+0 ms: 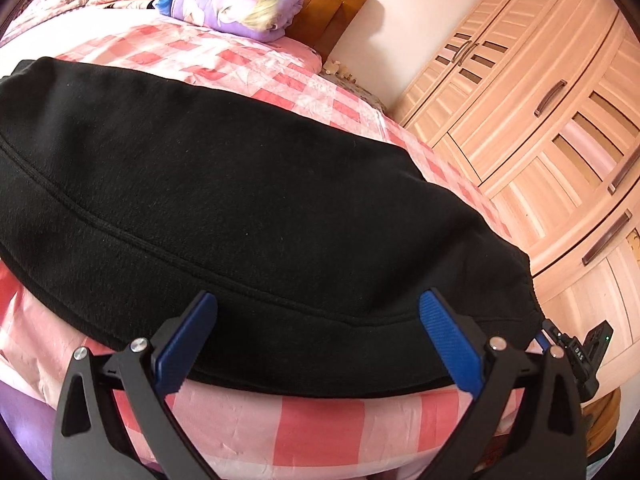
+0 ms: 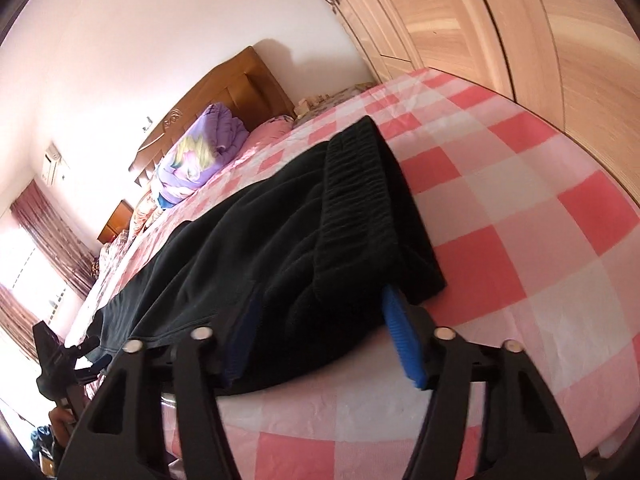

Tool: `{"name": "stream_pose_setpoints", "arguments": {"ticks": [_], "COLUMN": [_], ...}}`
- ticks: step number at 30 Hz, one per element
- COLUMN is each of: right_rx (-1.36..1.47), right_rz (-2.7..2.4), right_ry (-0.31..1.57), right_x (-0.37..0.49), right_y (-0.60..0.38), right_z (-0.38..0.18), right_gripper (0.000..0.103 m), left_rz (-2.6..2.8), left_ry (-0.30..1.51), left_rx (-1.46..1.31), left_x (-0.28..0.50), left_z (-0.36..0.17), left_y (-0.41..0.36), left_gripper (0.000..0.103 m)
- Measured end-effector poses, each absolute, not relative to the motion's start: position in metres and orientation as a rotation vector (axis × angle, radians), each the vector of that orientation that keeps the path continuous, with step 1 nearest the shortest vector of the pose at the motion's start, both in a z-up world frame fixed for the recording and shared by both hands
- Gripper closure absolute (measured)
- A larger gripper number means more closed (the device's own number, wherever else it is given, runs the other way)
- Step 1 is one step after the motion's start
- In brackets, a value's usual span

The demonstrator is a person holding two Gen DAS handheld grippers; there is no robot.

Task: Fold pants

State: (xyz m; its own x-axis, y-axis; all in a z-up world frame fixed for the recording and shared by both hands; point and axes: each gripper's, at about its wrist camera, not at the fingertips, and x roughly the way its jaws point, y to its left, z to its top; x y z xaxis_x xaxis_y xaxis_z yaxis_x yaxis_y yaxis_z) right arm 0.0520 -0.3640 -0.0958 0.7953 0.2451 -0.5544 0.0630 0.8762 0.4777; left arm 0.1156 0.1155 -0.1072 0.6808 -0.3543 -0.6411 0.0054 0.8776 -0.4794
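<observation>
Looking down along both sets of fingers, we see the black pants (image 1: 240,184) spread flat across the pink checked bed (image 1: 312,420), their near edge lying right at the bed's front. In the left wrist view the left gripper (image 1: 318,344) sits at that near hem, the cloth's edge running across between its two blue fingers (image 1: 186,346), which stand as wide as they go. The blue pads look clear of the fabric; nothing is pinched there.

In the right wrist view the right gripper (image 2: 320,332) is at the waistband end, where the ribbed elastic band (image 2: 356,188) lies folded over the top. A fold of black cloth fills the gap between its fingers (image 2: 404,340), now about half open with no earlier picture to compare. Whether the pads actually press on it we cannot tell, as the left pad is half buried in fabric.

The left view gives us the wardrobe (image 1: 540,120) doors with their handles and the purple pillow (image 1: 232,0) by the headboard (image 1: 336,12). The right view alone shows the curtained window (image 2: 36,248) and, low at the left edge, the other gripper's body.
</observation>
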Motion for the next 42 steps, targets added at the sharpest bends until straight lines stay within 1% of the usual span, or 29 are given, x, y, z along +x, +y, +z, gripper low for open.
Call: {"name": "stream_pose_setpoints", "arguments": {"ticks": [4, 5, 6, 7, 8, 9, 11, 14, 17, 19, 21, 22, 23, 24, 26, 28, 29, 30, 33, 35, 36, 38, 39, 40, 42], "right_rx": [0.626, 0.624, 0.617, 0.604, 0.589, 0.566, 0.507, 0.476, 0.506, 0.52, 0.555, 0.571, 0.564, 0.546, 0.46, 0.397, 0.364, 0.334, 0.231, 0.201, 0.197, 0.176, 0.159, 0.133, 0.12], "right_rz": [0.119, 0.107, 0.095, 0.083, 0.074, 0.063, 0.028, -0.027, -0.065, -0.061, -0.034, -0.038, -0.061, -0.086, -0.125, -0.1, -0.07, -0.041, 0.02, 0.046, 0.053, 0.024, 0.013, 0.013, 0.004], "right_ry": [0.626, 0.624, 0.625, 0.628, 0.622, 0.615, 0.579, 0.539, 0.586, 0.618, 0.599, 0.611, 0.614, 0.608, 0.564, 0.535, 0.525, 0.52, 0.539, 0.577, 0.611, 0.706, 0.732, 0.719, 0.75], "right_x": [0.058, 0.061, 0.064, 0.065, 0.065, 0.064, 0.055, 0.046, 0.05, 0.054, 0.051, 0.05, 0.05, 0.047, 0.041, 0.042, 0.047, 0.052, 0.075, 0.09, 0.098, 0.108, 0.109, 0.106, 0.107], "right_y": [-0.381, -0.381, -0.381, -0.379, -0.377, -0.374, -0.37, -0.376, -0.386, -0.388, -0.392, -0.395, -0.397, -0.398, -0.392, -0.381, -0.371, -0.361, -0.327, -0.313, -0.309, -0.309, -0.308, -0.309, -0.309], "right_z": [-0.095, -0.095, -0.095, -0.096, -0.094, -0.092, -0.078, -0.059, -0.072, -0.087, -0.092, -0.09, -0.086, -0.083, -0.068, -0.056, -0.051, -0.048, -0.045, -0.05, -0.056, -0.073, -0.079, -0.081, -0.078], "right_gripper": [0.054, 0.06, 0.07, 0.071, 0.075, 0.083, 0.09, 0.093, 0.093, 0.091, 0.077, 0.072, 0.064, 0.062, 0.061, 0.05, 0.039, 0.035, 0.035, 0.034, 0.031, 0.028, 0.028, 0.029, 0.03], "left_rz": [-0.216, -0.216, -0.215, -0.214, -0.213, -0.213, -0.215, -0.223, -0.218, -0.206, -0.198, -0.192, -0.185, -0.171, -0.127, -0.148, -0.169, -0.184, -0.194, -0.18, -0.171, -0.174, -0.179, -0.185, -0.188], "left_ry": [0.803, 0.804, 0.805, 0.805, 0.806, 0.808, 0.817, 0.833, 0.839, 0.842, 0.851, 0.861, 0.87, 0.879, 0.874, 0.84, 0.828, 0.827, 0.858, 0.918, 0.954, 0.972, 0.967, 0.979, 0.987], "left_rx": [-0.45, -0.445, -0.438, -0.433, -0.428, -0.422, -0.412, -0.392, -0.342, -0.299, -0.258, -0.231, -0.216, -0.208, -0.235, -0.293, -0.313, -0.317, -0.284, -0.26, -0.253, -0.233, -0.214, -0.2, -0.213], "left_x": [0.115, 0.116, 0.116, 0.115, 0.115, 0.114, 0.115, 0.116, 0.116, 0.116, 0.116, 0.117, 0.117, 0.117, 0.115, 0.115, 0.117, 0.122, 0.14, 0.151, 0.156, 0.159, 0.158, 0.159, 0.164], "left_z": [-0.107, -0.107, -0.107, -0.107, -0.107, -0.107, -0.106, -0.106, -0.106, -0.107, -0.107, -0.107, -0.107, -0.106, -0.099, -0.09, -0.085, -0.083, -0.083, -0.091, -0.098, -0.105, -0.106, -0.106, -0.099], "left_y": [0.113, 0.112, 0.111, 0.111, 0.11, 0.109, 0.109, 0.107, 0.102, 0.097, 0.092, 0.089, 0.087, 0.086, 0.091, 0.097, 0.098, 0.096, 0.085, 0.078, 0.077, 0.075, 0.074, 0.073, 0.075], "left_gripper": [0.002, 0.002, 0.002, 0.002, 0.002, 0.002, 0.002, 0.002, 0.002, 0.002, 0.002, 0.002, 0.002, 0.002, 0.002, 0.002, 0.002, 0.002, 0.002, 0.001, 0.001, 0.002, 0.002, 0.002, 0.002]}}
